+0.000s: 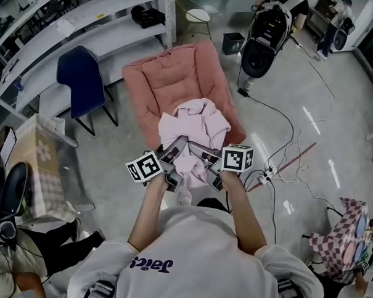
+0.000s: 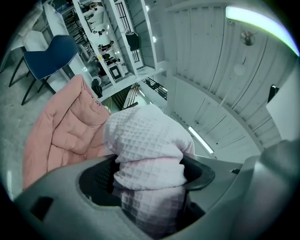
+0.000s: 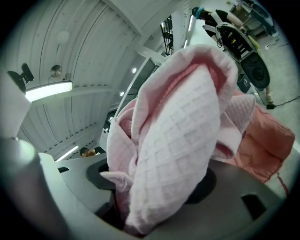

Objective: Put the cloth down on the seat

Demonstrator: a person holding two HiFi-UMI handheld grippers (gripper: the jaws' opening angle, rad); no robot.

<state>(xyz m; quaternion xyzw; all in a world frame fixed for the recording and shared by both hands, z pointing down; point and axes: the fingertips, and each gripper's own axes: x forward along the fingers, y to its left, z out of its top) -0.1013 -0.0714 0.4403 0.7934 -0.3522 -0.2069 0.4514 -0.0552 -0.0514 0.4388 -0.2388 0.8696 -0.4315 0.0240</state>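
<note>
cloth (image 1: 190,128) hangs over seat (image 1: 171,77) front edge | left gripper (image 2: 149,185) pinching it | right gripper (image 3: 151,190) spread, cloth loose between

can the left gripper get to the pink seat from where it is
Probably yes: the left gripper, shut on the cloth, is at the front edge of the pink seat, and only the cloth itself lies between them.

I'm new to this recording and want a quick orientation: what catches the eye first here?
A pale pink waffle cloth heaped on the front of a salmon padded seat, mid-frame in the head view. Its near edge is bunched between the jaws of the left gripper and the right gripper, and it fills both gripper views. Cables trail over the floor at right.
</note>
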